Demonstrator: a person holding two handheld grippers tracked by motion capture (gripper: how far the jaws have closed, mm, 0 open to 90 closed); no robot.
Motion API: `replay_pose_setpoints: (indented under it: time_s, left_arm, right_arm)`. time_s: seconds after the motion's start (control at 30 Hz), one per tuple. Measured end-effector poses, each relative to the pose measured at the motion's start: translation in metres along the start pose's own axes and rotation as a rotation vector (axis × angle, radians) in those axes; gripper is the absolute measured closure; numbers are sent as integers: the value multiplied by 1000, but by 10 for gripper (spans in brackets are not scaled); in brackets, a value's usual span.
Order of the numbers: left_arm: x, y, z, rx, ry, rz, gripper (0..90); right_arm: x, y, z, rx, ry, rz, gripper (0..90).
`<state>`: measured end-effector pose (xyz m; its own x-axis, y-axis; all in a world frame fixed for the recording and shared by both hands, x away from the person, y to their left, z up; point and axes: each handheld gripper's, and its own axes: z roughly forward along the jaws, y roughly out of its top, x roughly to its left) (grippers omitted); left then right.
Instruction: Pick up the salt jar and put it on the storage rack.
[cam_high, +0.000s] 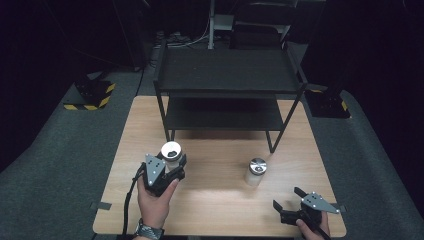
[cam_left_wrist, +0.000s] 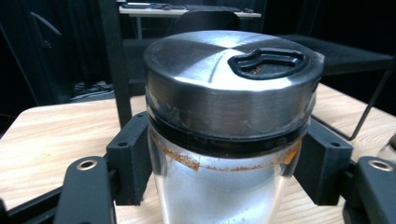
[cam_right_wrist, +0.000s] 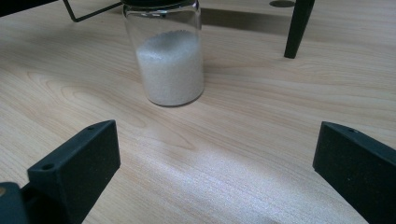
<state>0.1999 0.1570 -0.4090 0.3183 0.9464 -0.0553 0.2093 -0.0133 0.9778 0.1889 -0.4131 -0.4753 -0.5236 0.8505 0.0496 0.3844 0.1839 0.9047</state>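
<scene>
My left gripper (cam_high: 172, 162) is shut on a glass spice jar (cam_left_wrist: 229, 154) with a steel lid and an orange powder ring under the rim; both pads press its sides, and the jar (cam_high: 171, 151) is held above the table's left half. A second glass jar (cam_high: 256, 171) with a steel lid, holding white grains (cam_right_wrist: 171, 70), stands on the table right of centre. Near the front right edge my right gripper (cam_high: 289, 199) stands open, its jaws wide apart (cam_right_wrist: 215, 163), pointing at that jar from a short way off.
A black two-tier metal shelf (cam_high: 227, 90) stands at the back of the wooden table (cam_high: 220, 200); one of its legs (cam_right_wrist: 296, 28) is just behind the white-grain jar. Grey carpet surrounds the table.
</scene>
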Motion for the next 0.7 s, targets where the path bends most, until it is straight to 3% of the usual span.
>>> replay_pose_setpoints:
  time_s: [0.7]
  left_arm:
    - [-17, 62, -2, -115, -2, 65, 310]
  right_arm:
    - [0, -1, 0, -4, 0, 8, 4]
